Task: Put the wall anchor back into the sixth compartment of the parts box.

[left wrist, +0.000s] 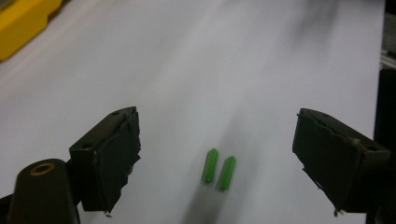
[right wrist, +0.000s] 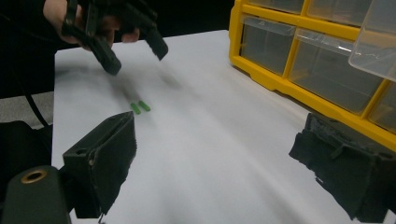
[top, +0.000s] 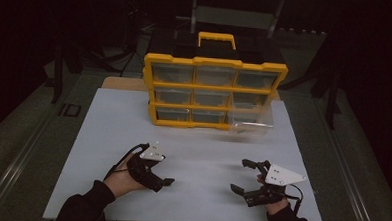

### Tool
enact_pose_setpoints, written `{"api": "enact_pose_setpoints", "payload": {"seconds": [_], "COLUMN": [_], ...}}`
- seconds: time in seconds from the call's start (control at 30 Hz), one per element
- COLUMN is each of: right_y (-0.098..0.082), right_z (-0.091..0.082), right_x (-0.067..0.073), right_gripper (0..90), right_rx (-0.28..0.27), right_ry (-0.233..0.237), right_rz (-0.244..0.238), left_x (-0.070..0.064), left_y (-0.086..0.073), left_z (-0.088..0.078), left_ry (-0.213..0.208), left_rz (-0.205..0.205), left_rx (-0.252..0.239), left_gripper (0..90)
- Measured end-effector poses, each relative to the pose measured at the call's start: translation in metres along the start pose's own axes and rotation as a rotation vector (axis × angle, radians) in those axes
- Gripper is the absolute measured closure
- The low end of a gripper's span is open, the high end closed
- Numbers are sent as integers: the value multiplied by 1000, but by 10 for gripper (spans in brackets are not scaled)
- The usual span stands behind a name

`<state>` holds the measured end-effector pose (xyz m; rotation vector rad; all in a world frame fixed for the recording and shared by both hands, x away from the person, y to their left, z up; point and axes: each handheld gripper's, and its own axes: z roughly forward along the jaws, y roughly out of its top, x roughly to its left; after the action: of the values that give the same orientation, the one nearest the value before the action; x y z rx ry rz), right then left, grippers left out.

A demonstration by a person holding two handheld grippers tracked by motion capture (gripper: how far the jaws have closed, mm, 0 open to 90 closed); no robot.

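Between the wide-open left tool's (left wrist: 217,161) jaws, untouched, lie two green plugs (left wrist: 218,168) on the table (left wrist: 233,70).

Two claws (top: 167,182) (top: 240,176) before yellow organizer (top: 215,64)

Plugs (left wrist: 218,168): bright green, ribbed, seen as a pair.
Table (top: 192,155): plain white top, unpatterned.
Organiser frame (top: 215,91): yellow, with a yellow handle.
Drawers (top: 210,97): clear, greyish plastic; one pulled-out drawer (top: 252,122) likewise transparent.
Left gripper (left wrist: 215,154): black jaws, a brass-coloured ring noted at its base.
Right gripper (right wrist: 215,163): black, topped by a grey plate with dark dots.
Sleeve (top: 87,206): black.
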<state>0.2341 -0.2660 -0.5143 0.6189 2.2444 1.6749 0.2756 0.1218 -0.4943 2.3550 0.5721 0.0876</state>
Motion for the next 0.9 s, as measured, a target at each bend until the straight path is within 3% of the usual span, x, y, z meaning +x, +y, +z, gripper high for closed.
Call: {"api": "enact_pose_setpoints", "payload": {"seconds": [0.23, 0.63, 0.9], "right_y": [0, 0, 0], "right_z": [0, 0, 0], "right_x": [0, 0, 0], "right_gripper": [107, 107, 107], "right_rx": [0, 1, 3], "right_ry": [1, 2, 1], "right_rz": [-1, 0, -1], "left_x": [2, 4, 7], "left_y": [-8, -15, -18], "left_z": [6, 19, 27], "left_ry": [-1, -32, -36], "left_rz": [-6, 18, 13], "left_rx": [12, 40, 65], "left_gripper": [216, 474, 553]}}
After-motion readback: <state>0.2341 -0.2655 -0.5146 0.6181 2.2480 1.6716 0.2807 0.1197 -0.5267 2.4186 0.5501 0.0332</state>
